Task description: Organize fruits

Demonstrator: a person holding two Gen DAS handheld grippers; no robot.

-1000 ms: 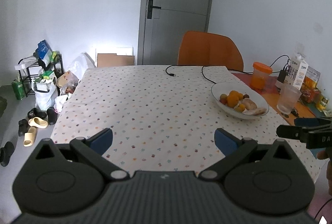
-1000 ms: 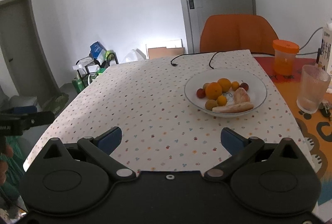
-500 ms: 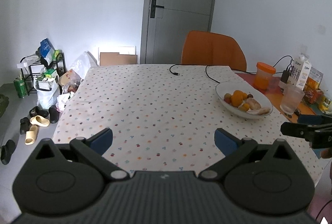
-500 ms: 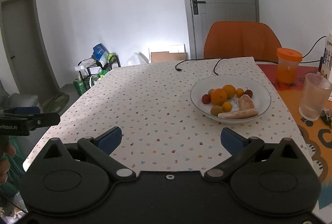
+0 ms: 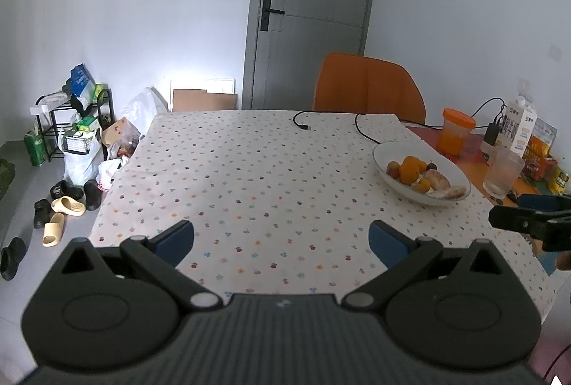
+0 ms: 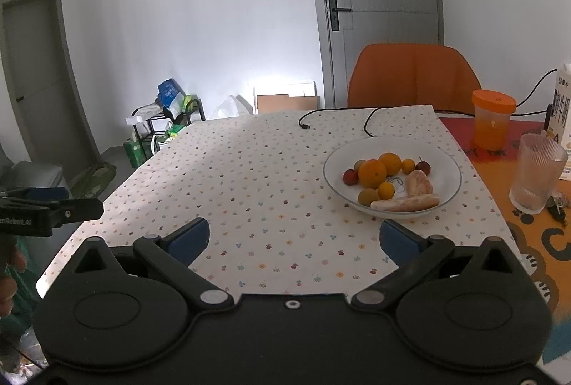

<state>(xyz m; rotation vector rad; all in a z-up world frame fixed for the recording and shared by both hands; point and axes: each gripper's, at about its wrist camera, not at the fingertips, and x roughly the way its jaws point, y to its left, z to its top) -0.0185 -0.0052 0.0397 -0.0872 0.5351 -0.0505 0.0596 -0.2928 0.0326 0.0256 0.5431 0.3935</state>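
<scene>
A white bowl (image 6: 446, 163) stands on the dotted tablecloth at the table's right side; it also shows in the left wrist view (image 5: 382, 156). It holds oranges (image 6: 372, 173), small red fruits (image 6: 350, 176), a greenish fruit (image 6: 368, 196) and pale peeled pieces (image 6: 407, 203). My left gripper (image 5: 282, 242) is open and empty over the table's near edge, left of the bowl. My right gripper (image 6: 294, 238) is open and empty, just short of the bowl and to its left.
An orange-lidded cup (image 6: 492, 120), a ribbed glass (image 6: 537, 174) and a milk carton (image 6: 564, 106) stand right of the bowl on an orange mat. A black cable (image 6: 335, 115) lies at the far edge. An orange chair (image 6: 410, 74) stands behind the table.
Both grippers have drawn back and risen a little from the table, so the bowl looks smaller and farther. Both stay open and empty.
</scene>
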